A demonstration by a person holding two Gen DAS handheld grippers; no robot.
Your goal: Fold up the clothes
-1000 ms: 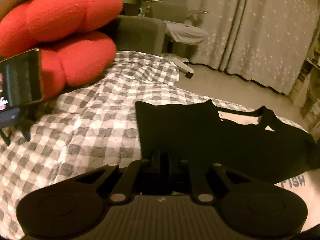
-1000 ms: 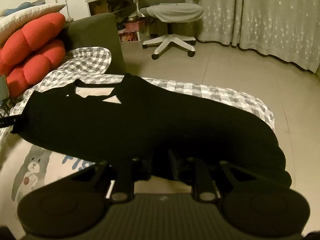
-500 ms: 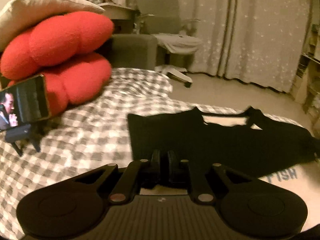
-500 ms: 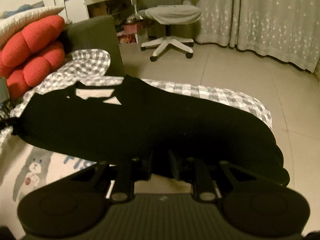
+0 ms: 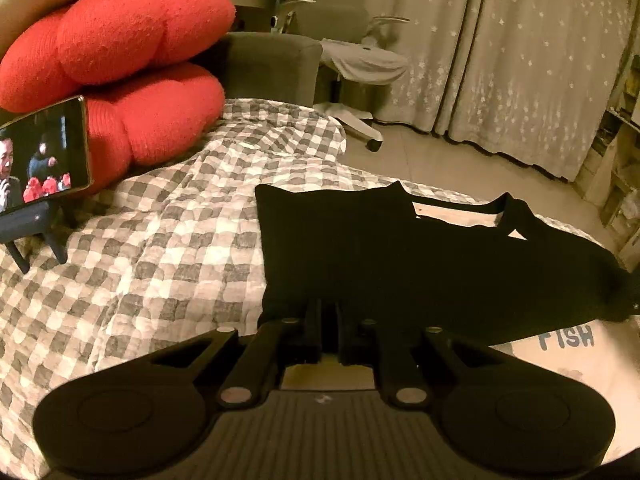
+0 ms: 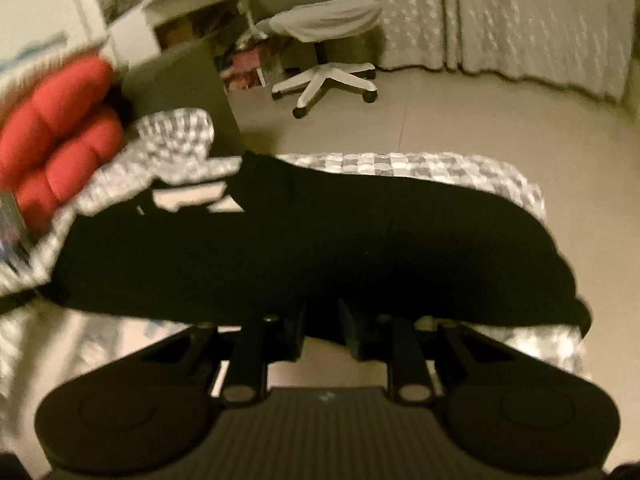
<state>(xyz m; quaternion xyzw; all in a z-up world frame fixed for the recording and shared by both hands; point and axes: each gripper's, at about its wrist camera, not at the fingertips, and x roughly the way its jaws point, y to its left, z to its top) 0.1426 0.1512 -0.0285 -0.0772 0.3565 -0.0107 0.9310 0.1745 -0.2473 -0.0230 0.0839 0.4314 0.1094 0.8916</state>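
Setting: a home, a lived-in bedroom or bed-sitting room. Evidence: bed with grey-and-white checked quilt (image 5: pixel 168 240); red plush cushions (image 5: pixel 120 60) stacked at its head; phone on a small stand (image 5: pixel 40 160) playing video; star-patterned floor-length curtains (image 5: pixel 500 60); white swivel chair (image 6: pixel 324 48) on a tiled floor (image 6: pixel 460 120); cluttered shelves (image 5: pixel 624 168) at the room's edge.

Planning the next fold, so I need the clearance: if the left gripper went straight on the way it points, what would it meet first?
The black garment, most likely: the left gripper is already at its near edge, fingers close together. Whether they pinch the cloth is unclear.
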